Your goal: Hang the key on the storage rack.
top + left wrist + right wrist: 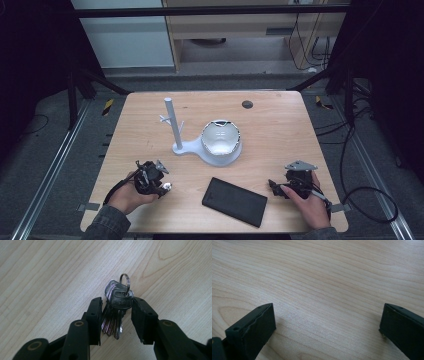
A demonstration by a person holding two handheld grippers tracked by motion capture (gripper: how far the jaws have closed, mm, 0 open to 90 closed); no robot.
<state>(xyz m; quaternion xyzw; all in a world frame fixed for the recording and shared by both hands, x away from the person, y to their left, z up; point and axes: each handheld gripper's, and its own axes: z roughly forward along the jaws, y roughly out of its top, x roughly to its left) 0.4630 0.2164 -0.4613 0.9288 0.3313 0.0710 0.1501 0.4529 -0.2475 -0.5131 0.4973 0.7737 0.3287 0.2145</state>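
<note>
Left gripper view looks along two black jaws that flank a bunch of keys (115,312) lying on the wooden table (50,272). The key heads sit level with the jaw tips and the right jaw's inner face touches the top key's head; the left jaw stands just beside the blades with a sliver of table showing, so the pads bracket the bunch but are not clearly pressed on it from both sides. The bunch's long axis runs along the gripper's own line: the blades fan back toward the gripper's body, and the heads and the split ring (124,283) point away, the ring lying just past the tips. High view places the left gripper (159,186) near the table's front left, the keys (168,187) glinting at its tip, left of a black flat case (234,201). Right gripper (274,187) rests at the front right, its jaws spread wide over bare wood.
</note>
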